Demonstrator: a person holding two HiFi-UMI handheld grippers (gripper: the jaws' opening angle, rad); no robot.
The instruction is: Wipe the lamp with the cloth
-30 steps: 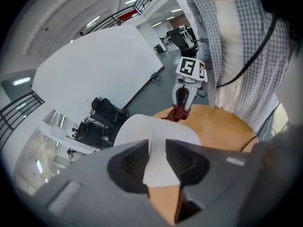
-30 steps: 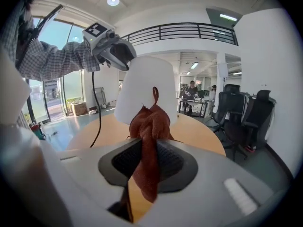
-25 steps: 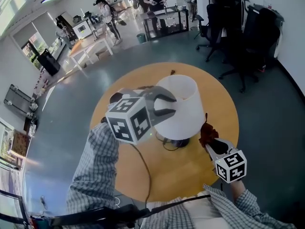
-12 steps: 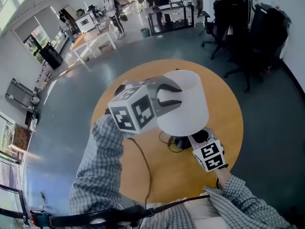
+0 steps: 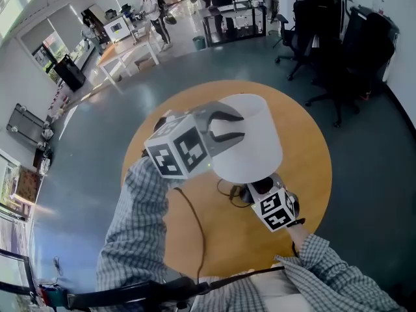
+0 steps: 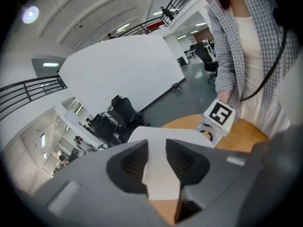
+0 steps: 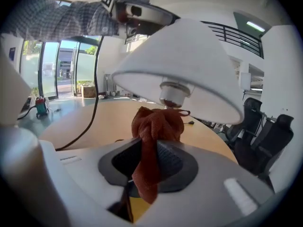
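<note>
A lamp with a white shade [image 5: 253,142] stands on a round wooden table [image 5: 305,148]. My left gripper [image 5: 239,126] reaches in from the left, and its jaws are shut across the shade's wall near the top rim. In the left gripper view the white shade [image 6: 158,174] fills the gap between the pads [image 6: 130,164]. My right gripper [image 5: 263,188] sits low at the lamp's near side, its jaws hidden under the shade. It is shut on a rust-red cloth [image 7: 154,126], whose bunched top lies just below the lamp socket [image 7: 170,96] inside the shade [image 7: 189,60].
A black power cable [image 5: 195,226] runs from the lamp's foot over the table's near edge. Black office chairs [image 5: 325,38] stand behind the table at the right. People and work tables [image 5: 130,51] are far back across the grey floor.
My right gripper carried the cloth from the table's right side leftward, in under the shade's near rim. The left gripper and the shade shifted a little.
</note>
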